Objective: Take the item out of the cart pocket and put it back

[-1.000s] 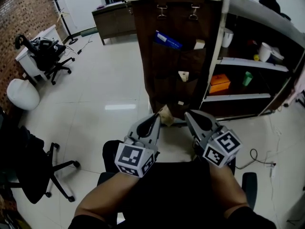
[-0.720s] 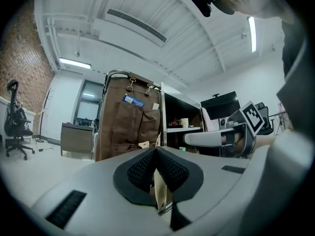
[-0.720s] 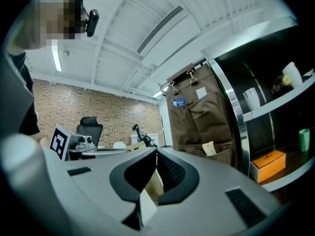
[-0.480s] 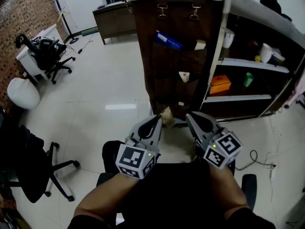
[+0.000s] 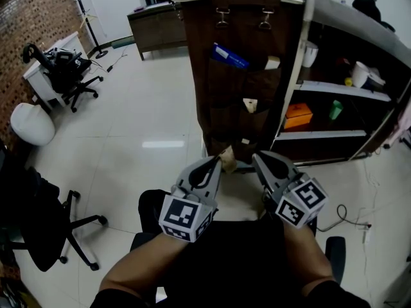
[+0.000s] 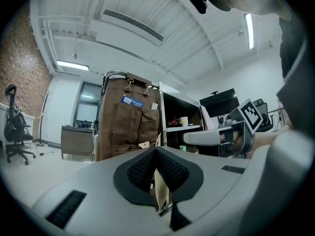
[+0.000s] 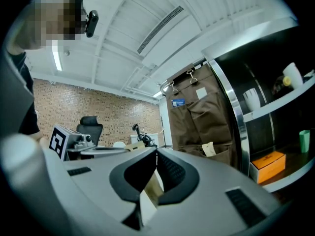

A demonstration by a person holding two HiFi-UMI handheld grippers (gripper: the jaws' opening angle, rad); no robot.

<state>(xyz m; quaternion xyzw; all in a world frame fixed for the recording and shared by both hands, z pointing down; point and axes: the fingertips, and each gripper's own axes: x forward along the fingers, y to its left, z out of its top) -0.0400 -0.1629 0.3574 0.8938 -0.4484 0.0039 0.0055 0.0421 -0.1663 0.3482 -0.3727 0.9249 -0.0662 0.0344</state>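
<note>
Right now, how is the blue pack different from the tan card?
The blue pack is blue; the tan card is pale brown. The blue pack sits tilted in the cart's top pocket; the tan card is out, pinched in the left gripper's shut jaws. Both look flat and thin.

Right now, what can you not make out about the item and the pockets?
- Tan item: head view, mostly hidden in the shut left gripper; its kind is unclear.
- Blue packet print: head view, too small.
- Brown organizer, bottom edge: head view, partly covered by the left gripper and right gripper.
</note>
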